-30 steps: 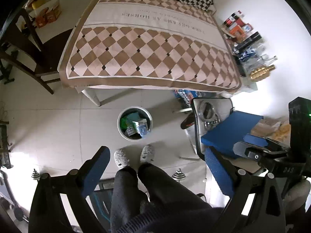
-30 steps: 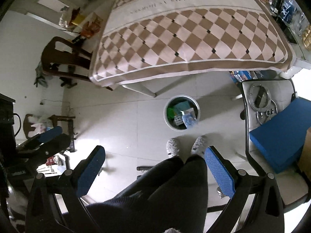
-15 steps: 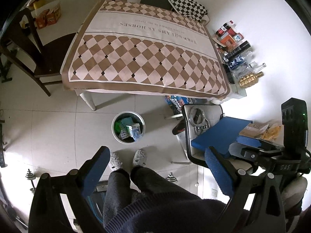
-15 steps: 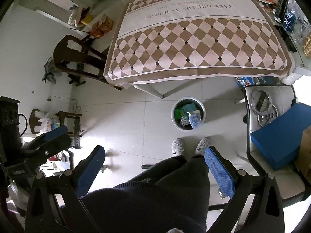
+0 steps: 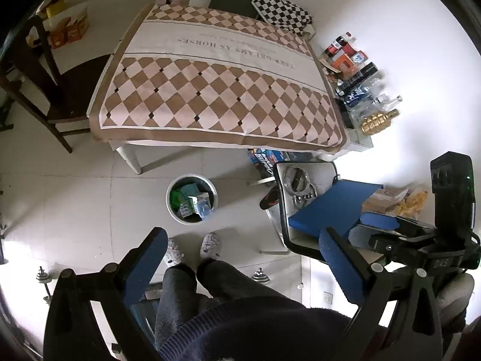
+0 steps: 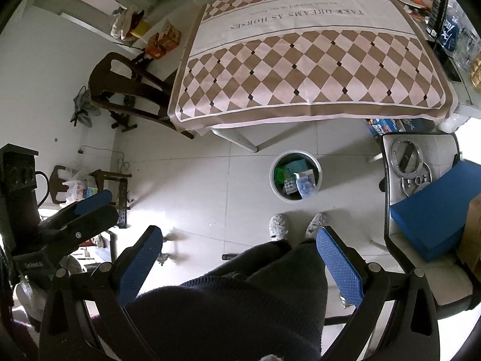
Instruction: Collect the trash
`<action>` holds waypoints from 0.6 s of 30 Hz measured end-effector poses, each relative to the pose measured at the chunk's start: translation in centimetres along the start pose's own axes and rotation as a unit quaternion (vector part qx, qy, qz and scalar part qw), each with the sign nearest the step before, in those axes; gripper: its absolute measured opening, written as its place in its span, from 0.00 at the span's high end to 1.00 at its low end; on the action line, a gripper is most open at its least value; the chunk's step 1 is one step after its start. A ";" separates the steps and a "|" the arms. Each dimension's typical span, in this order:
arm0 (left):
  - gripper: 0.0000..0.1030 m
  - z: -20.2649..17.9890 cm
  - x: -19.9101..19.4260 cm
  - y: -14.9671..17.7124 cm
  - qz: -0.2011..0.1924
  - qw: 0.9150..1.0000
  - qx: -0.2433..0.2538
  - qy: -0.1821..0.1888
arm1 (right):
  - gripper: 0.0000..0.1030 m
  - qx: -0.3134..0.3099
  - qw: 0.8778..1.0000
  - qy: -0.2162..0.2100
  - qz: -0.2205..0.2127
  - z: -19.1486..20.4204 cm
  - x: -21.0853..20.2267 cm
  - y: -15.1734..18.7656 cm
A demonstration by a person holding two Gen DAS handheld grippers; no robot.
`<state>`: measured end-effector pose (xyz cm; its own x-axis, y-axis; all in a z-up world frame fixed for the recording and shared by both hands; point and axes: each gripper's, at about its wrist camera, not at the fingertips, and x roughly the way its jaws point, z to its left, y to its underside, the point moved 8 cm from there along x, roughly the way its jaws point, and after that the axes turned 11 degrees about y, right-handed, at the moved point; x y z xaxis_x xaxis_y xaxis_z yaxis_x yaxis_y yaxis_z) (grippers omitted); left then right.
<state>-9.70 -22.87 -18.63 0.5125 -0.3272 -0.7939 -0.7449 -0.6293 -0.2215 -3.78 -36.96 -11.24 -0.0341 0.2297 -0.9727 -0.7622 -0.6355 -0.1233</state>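
A round grey trash bin (image 5: 173, 207) stands on the tiled floor in front of the table; it also shows in the right wrist view (image 6: 317, 185). It holds green, white and blue packaging (image 5: 194, 200). My left gripper (image 5: 240, 258) is open and empty, held high above the floor over the person's legs. My right gripper (image 6: 237, 255) is open and empty too, at a similar height. Each gripper shows at the edge of the other's view. The tablecloth (image 5: 216, 90) with brown diamonds carries nothing.
A dark wooden chair (image 5: 39, 84) stands left of the table. A chair with a blue cushion (image 5: 327, 207) and metal rings stands to the right. Bottles and boxes (image 5: 357, 84) line the wall. Dumbbells (image 5: 42, 276) lie on the floor.
Both grippers have risen higher; the table and bin look smaller and farther. Both stay open and empty.
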 end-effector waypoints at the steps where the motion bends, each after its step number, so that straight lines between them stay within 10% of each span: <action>1: 0.00 -0.1 0.0 0.0 0.001 1.000 0.001 0.001 | 0.00 0.001 1.000 -0.001 0.000 0.0 -0.1 0.1; 18: 0.00 -0.7 0.0 0.4 0.010 1.000 0.013 0.014 | 0.00 0.013 1.000 -0.017 0.002 0.0 -0.9 1.2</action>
<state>-9.72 -23.63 -18.28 0.5092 -0.3583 -0.7825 -0.7650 -0.6050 -0.2208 -4.61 -37.94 -10.55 -0.0590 0.2528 -0.9657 -0.7786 -0.6170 -0.1139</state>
